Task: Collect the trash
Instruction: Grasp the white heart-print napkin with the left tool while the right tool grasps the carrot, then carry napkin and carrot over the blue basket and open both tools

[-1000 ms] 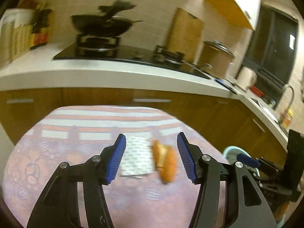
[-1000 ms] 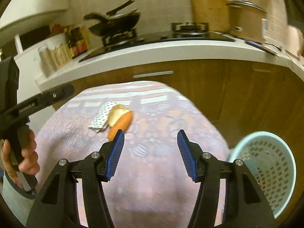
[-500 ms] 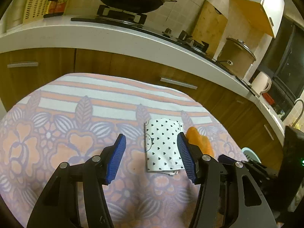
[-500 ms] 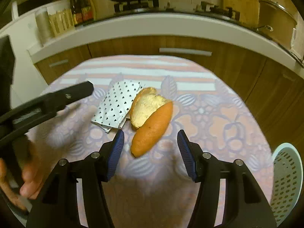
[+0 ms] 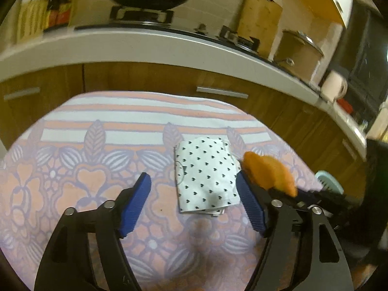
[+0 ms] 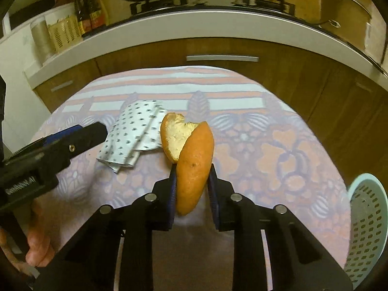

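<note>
A curled orange peel (image 6: 194,150) stands up between the pads of my right gripper (image 6: 191,169). The jaws are closing and both pads press its sides. In the left wrist view the peel (image 5: 269,172) shows just right of my left gripper's right finger. A white packet (image 5: 206,169) printed with small dark hearts lies flat on the flowered tablecloth (image 5: 72,181). My left gripper (image 5: 192,179) hovers over it with its jaws opening. The packet lies between the blue pads, and neither pad touches it. The packet (image 6: 135,133) sits left of the peel.
A pale green perforated basket (image 6: 366,218) stands off the table's right side. Wooden cabinets (image 6: 278,77) and a white counter (image 6: 194,24) with a stove, wok and pot run behind the table. A hand (image 6: 36,249) holds the left gripper's handle.
My right gripper came forward and down to the peel and closed around it. My left gripper sank toward the packet and its jaws spread wider.
</note>
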